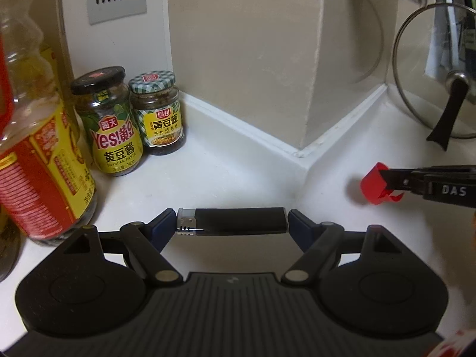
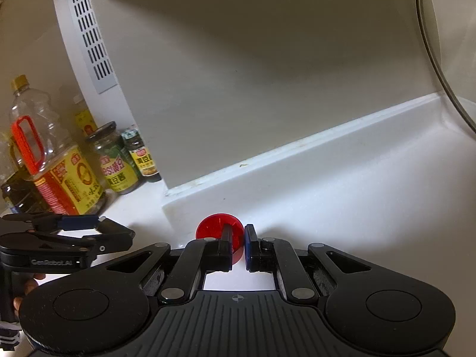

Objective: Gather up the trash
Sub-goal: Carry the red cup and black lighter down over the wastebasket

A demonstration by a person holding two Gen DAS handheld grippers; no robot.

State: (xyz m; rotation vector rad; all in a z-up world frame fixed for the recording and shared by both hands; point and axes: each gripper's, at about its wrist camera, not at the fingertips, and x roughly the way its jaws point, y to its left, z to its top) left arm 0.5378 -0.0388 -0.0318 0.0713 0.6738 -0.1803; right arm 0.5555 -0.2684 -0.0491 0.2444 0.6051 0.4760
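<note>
On the white counter, in the corner under the wall, I work from my left across to my right. Far off beyond my left fingers stand the oil bottle and two sauce jars; they look like pantry goods, not rubbish, so I leave them alone. Between the blue pads of my left gripper lies a black lighter, crosswise, its metal head against the left pad and its base against the right pad, so I read that gripper as clamped on it end to end, and the lighter seems raised off the counter, with its shadow below. Just past the lighter's right end, in the same view, my right gripper comes in from the side with its fingers pinched on the wall of a red bottle cap; in its own camera one finger sits inside the cap and the other outside, nearly closed together. Further right a glass pot lid leans against the wall, well apart from both grippers. So I judge both pieces of trash are picked up, one per hand, and what remains is carrying them to a bin. No bin shows in either view, so I cannot tell where that is or whether more litter waits elsewhere.
</note>
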